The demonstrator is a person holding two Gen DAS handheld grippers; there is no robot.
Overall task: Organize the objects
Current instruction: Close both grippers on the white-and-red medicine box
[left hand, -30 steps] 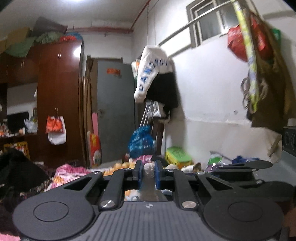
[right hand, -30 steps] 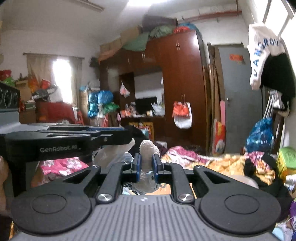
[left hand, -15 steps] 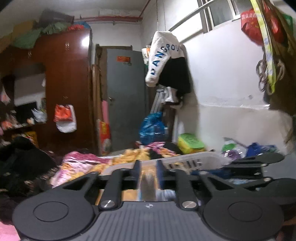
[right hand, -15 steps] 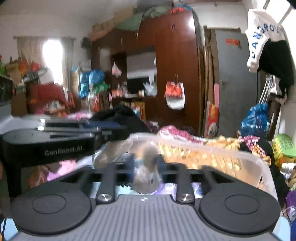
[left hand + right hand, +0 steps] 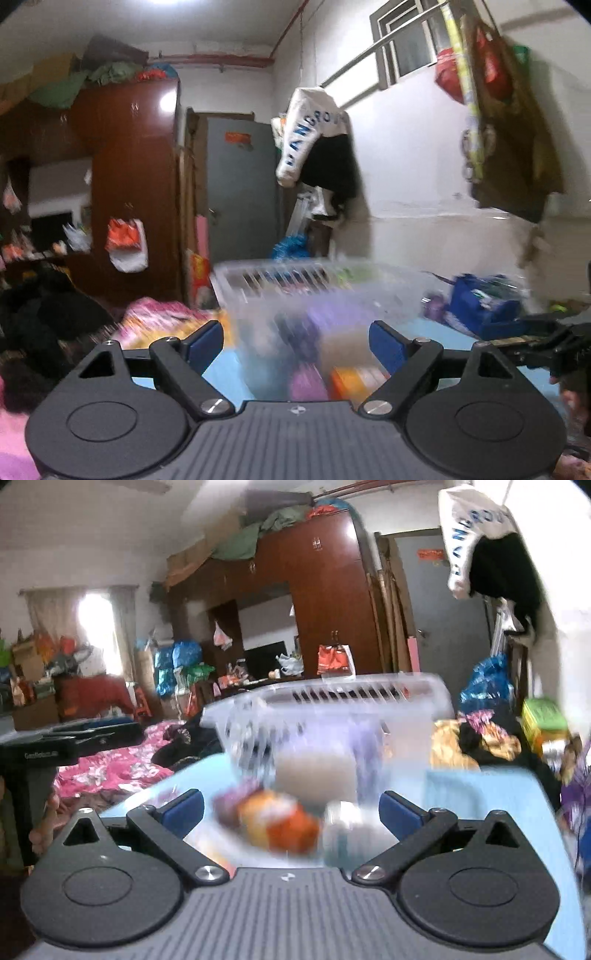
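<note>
A clear plastic basket (image 5: 317, 291) with a slotted rim stands on a light blue surface, blurred by motion; it also shows in the right wrist view (image 5: 343, 709). It holds purple, beige and orange items. An orange packet (image 5: 280, 823) and a whitish item (image 5: 343, 827) show blurred just in front of the right gripper. My left gripper (image 5: 297, 341) is open and empty in front of the basket. My right gripper (image 5: 291, 810) is open, with nothing between its pads.
The light blue table (image 5: 480, 794) carries a blue bag (image 5: 480, 306) at the right. A bed with pink bedding (image 5: 110, 768) and dark clothes lies behind. A brown wardrobe (image 5: 133, 184), a grey door (image 5: 240, 192) and hanging clothes (image 5: 317, 144) stand farther back.
Both grippers were shut on a whitish item a second ago. Both have opened and let go. The basket now fills the view ahead of both.
</note>
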